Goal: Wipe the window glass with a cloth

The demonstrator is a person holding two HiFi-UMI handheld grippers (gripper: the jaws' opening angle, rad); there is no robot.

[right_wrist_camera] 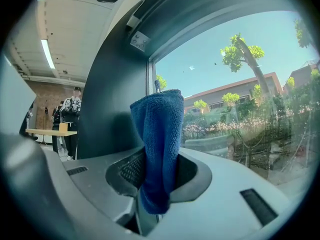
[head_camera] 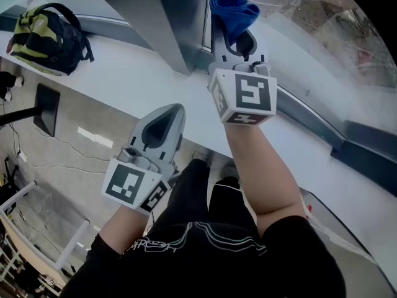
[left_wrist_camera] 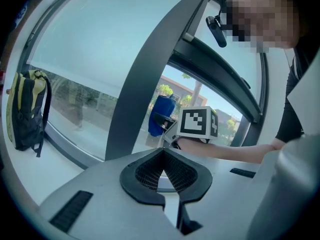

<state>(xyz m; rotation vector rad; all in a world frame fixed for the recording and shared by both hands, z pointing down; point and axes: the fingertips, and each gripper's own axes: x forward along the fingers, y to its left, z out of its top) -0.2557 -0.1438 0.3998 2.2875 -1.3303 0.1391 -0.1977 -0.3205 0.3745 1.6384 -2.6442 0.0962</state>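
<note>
One cloth (right_wrist_camera: 157,144), blue and terry-looking, was found clamped between the jaws of your right tool (right_wrist_camera: 157,173). Its lower end hung behind the pads and a folded bundle stood well proud of the tips. In the head view the cloth (head_camera: 232,8) sat raised at the edge of the window glass (head_camera: 347,23), just beside the dark frame post (head_camera: 155,11). No view settled whether it touched the pane.

By its looks the cloth should handle as light, soft and limp. It would probably flatten under pressure, drag a little on dry glass, and could slide out of a slack pinch. Your hold low on the bunched fold was judged sound, since it left a cushion of fabric ahead of the hard tips. A hold nearer the top would risk the tips meeting the glass (right_wrist_camera: 240,84), which is rigid and liable to scratch.

Your left tool (left_wrist_camera: 164,153) was closed on nothing, with its pads meeting. It was held low over the white sill (head_camera: 136,73), well apart from the cloth. In the head view that tool (head_camera: 167,113) pointed toward the post.

A backpack (head_camera: 46,39) lay on the sill at the far left, clear of the work.
</note>
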